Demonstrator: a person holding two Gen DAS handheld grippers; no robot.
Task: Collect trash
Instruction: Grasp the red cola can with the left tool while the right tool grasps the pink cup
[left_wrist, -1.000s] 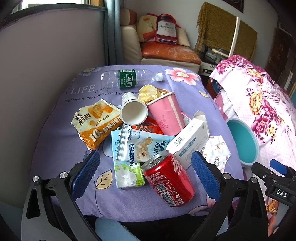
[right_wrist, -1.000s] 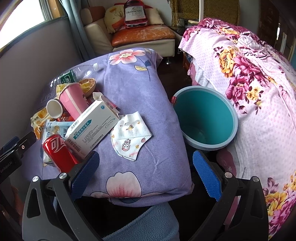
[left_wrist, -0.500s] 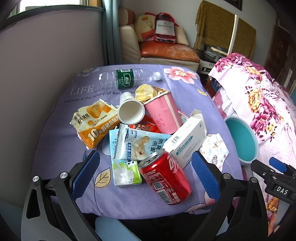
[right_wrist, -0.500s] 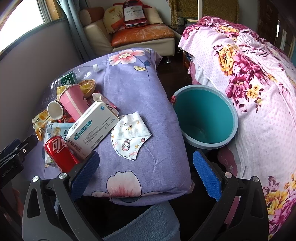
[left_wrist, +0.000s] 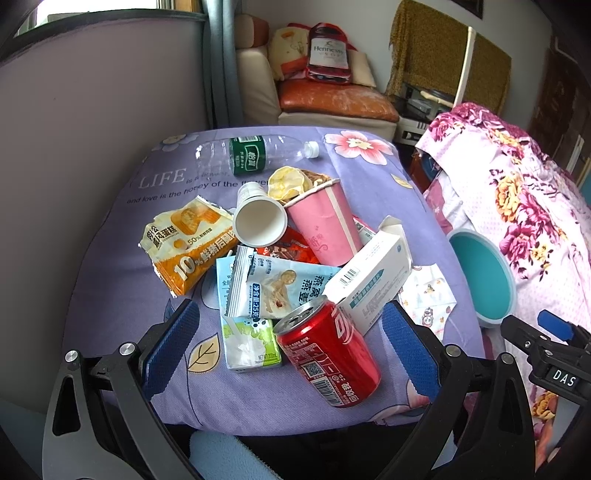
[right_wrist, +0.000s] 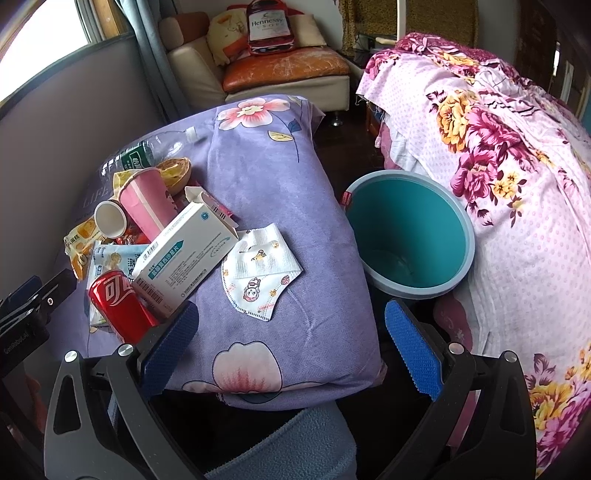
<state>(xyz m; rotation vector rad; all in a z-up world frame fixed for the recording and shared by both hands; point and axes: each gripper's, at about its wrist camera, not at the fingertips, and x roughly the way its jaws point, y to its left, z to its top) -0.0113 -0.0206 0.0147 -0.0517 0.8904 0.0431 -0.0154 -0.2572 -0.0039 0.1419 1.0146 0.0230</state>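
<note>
A: We see the purple flowered cloth (left_wrist: 110, 295) covering the table, with the flowered pink bedspread (right_wrist: 517, 184) to its right. Between them stands the teal bin (right_wrist: 408, 236), just beside the table's edge.

B: And our grippers? We hold the left gripper (left_wrist: 291, 347) with its blue pads spread wide, nothing between them, hanging over the near edge of the trash heap. The right gripper (right_wrist: 291, 343) is likewise spread and empty, over the table's near corner, the bin ahead and to its right.

A: The trash lies in one heap on the cloth. We count a clear plastic bottle (left_wrist: 255, 155) at the far side, a pink paper cup (left_wrist: 325, 225) on its side, a white carton (left_wrist: 369, 280) leaning on it, and a red can (left_wrist: 328, 354) nearest the left gripper.

B: Smaller still: an orange snack wrapper (left_wrist: 188, 243), a white paper cup (left_wrist: 260, 225), a green milk box (left_wrist: 251, 343) touching the can, and a printed face mask (right_wrist: 258, 273) lying flat beside the carton.
</note>
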